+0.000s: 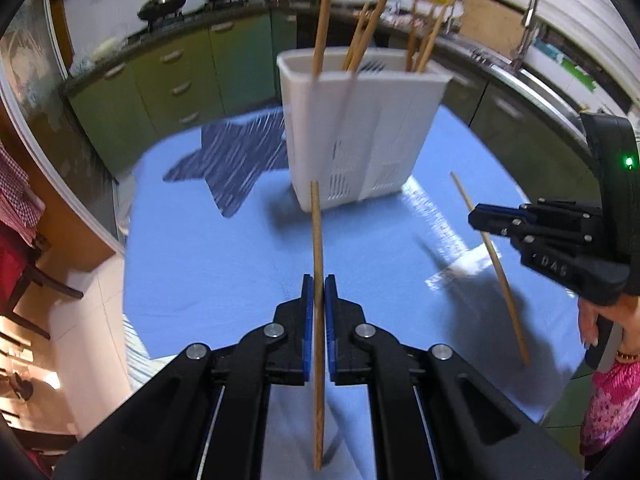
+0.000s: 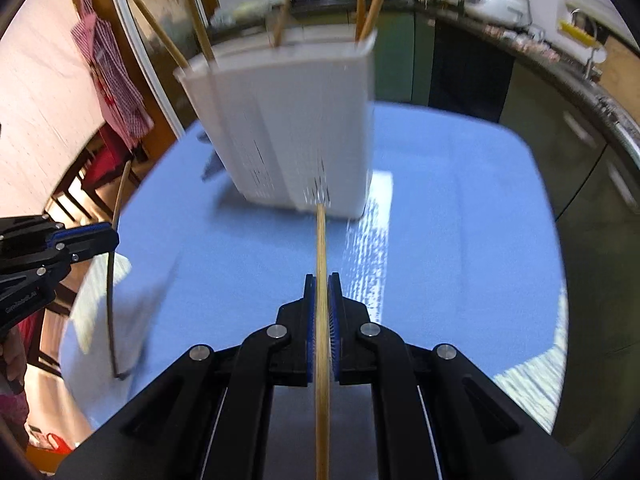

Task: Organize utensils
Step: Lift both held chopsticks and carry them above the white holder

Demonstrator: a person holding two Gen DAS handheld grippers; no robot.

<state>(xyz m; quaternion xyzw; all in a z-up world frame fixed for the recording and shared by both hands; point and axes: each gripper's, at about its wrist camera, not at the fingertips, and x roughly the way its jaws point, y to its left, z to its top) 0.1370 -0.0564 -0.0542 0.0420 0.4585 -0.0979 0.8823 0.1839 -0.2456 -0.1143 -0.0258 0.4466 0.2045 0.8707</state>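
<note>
- Left wrist view: my left gripper (image 1: 319, 288) is clamped on one wooden chopstick (image 1: 318, 320), which stands roughly upright between the blue pads (image 1: 307, 320), short of the white utensil holder (image 1: 360, 132) and in front of it.
- The holder stands on the blue tablecloth (image 1: 208, 264). Several chopsticks (image 1: 362, 36) already stick out of its top, plus what looks like a fork (image 1: 372, 66) head at the rim; blur makes the count unsure.
- To the right of the holder, nearer me, my right gripper (image 1: 474, 218) pinches a second chopstick (image 1: 496, 268), tilted, its lower end down near the cloth.
- A dark star-shaped mat (image 1: 236, 160) lies left of the holder. A pale blurred patch lies on the cloth right of the holder; I can't tell what it is.
- Right wrist view: my right gripper (image 2: 322, 284) is closed tight on its chopstick (image 2: 321, 320), which points straight at the holder (image 2: 296, 128), tip near the holder's base.
- More chopsticks (image 2: 368, 4) poke out of the holder's top here too.
- Left of the holder, near the frame edge, my left gripper (image 2: 114, 236) holds its stick (image 2: 110, 312), curved by the lens.
- My read on progress: most of the job looks done, with many sticks in the holder and two left in my grips. Both need dropping in. I see no other loose utensil on the cloth, though blur hides detail.
</note>
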